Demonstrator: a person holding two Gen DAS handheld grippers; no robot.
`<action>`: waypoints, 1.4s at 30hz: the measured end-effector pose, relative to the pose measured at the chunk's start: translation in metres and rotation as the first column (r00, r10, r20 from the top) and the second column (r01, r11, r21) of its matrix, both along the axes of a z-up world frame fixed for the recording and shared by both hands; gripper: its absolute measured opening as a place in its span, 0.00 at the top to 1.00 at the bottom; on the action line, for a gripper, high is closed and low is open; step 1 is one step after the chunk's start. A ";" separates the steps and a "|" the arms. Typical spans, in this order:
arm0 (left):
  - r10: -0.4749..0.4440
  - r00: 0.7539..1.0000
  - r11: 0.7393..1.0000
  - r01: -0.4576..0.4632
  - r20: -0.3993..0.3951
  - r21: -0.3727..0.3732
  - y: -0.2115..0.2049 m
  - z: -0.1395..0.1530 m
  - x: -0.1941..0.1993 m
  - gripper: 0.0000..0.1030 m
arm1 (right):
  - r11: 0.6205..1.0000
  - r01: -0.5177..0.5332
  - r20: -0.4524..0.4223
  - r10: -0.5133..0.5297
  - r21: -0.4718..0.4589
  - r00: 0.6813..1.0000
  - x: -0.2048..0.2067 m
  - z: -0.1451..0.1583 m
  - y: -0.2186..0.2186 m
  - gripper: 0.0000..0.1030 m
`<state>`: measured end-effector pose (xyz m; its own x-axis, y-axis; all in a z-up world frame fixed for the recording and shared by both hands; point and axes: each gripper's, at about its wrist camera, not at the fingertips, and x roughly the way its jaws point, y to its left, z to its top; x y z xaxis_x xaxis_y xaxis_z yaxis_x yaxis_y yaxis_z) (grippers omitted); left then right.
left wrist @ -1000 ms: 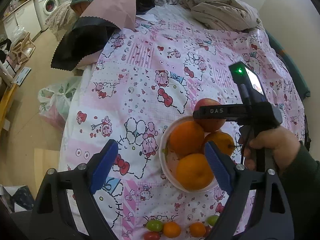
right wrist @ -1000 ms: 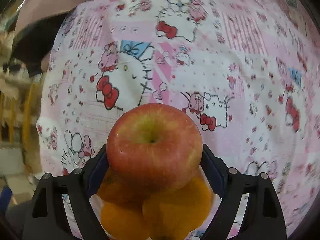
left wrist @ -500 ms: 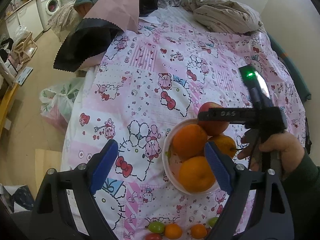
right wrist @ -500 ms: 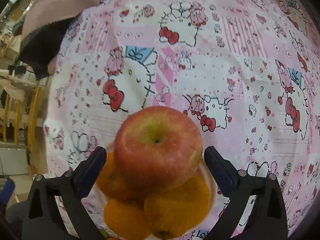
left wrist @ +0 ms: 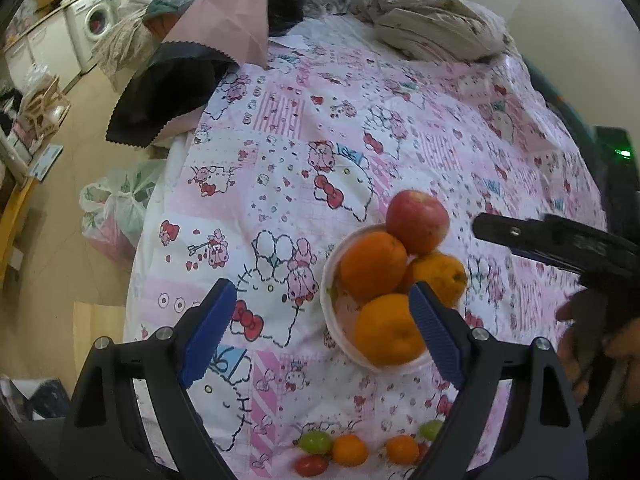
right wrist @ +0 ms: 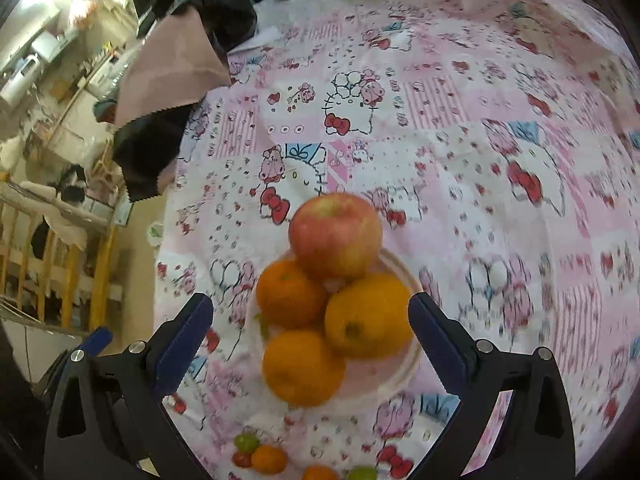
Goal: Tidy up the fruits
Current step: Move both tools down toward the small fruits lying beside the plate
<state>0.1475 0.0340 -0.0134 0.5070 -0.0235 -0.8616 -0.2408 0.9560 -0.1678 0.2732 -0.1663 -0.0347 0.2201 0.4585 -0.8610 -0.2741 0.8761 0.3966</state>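
Backed away from the bowl (right wrist: 400, 372), the right gripper (right wrist: 310, 330) has let go of the apple (right wrist: 335, 236) — it now perches on three oranges (right wrist: 368, 316). Both grippers are spread and empty, the left gripper (left wrist: 320, 328) hovering nearby. A nudge could roll the apple onto the bed (left wrist: 280, 140).

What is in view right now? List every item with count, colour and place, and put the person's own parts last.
apple: 1, red, atop the oranges
oranges: 3, orange, in the bowl
bowl: 1, white, on the bedsheet
small fruits: several, green, orange, red, on the sheet near the bowl
bedsheet: 1, pink cartoon print
clothes pile: beige, far end
plastic bag: 1, on floor
left gripper: open
right gripper: open, empty
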 end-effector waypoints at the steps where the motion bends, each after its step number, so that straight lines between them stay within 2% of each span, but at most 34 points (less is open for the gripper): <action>1: -0.010 1.000 1.000 0.010 0.002 -0.001 0.000 0.001 -0.002 0.16 | 1.000 0.009 0.005 -0.009 0.007 1.000 -0.010 0.003 -0.005 0.03; 8: -0.047 0.998 0.999 0.046 0.050 0.020 0.001 0.015 -0.027 0.16 | 0.996 0.067 0.028 -0.069 0.055 0.997 -0.073 0.018 -0.044 0.03; 11: -0.052 0.998 0.999 0.053 0.039 -0.009 0.002 0.014 -0.038 0.16 | 0.994 0.085 0.038 -0.088 0.069 0.995 -0.099 0.022 -0.056 0.03; 23: -0.129 0.992 0.992 0.129 -0.008 0.014 -0.018 -0.004 -0.077 0.16 | 0.980 0.153 0.077 -0.163 0.128 0.984 -0.169 0.019 -0.074 0.03; 29: -0.136 0.990 0.991 0.136 -0.036 0.001 -0.023 -0.014 -0.089 0.16 | 0.984 0.156 0.101 -0.165 0.089 0.981 -0.190 0.002 -0.072 0.03; 35: -0.135 0.989 0.990 0.136 -0.063 0.026 -0.026 -0.029 -0.094 0.16 | 0.975 0.202 0.037 -0.206 0.090 0.978 -0.196 -0.021 -0.083 0.03; 38: -0.125 0.988 0.992 0.126 -0.089 0.010 -0.022 -0.039 -0.092 0.16 | 0.971 0.229 -0.002 -0.230 0.066 0.973 -0.194 -0.031 -0.087 0.03; 42: -0.081 0.987 0.997 0.080 -0.135 -0.010 -0.011 -0.053 -0.089 0.16 | 0.961 0.262 -0.038 -0.259 0.087 0.965 -0.190 -0.036 -0.091 0.03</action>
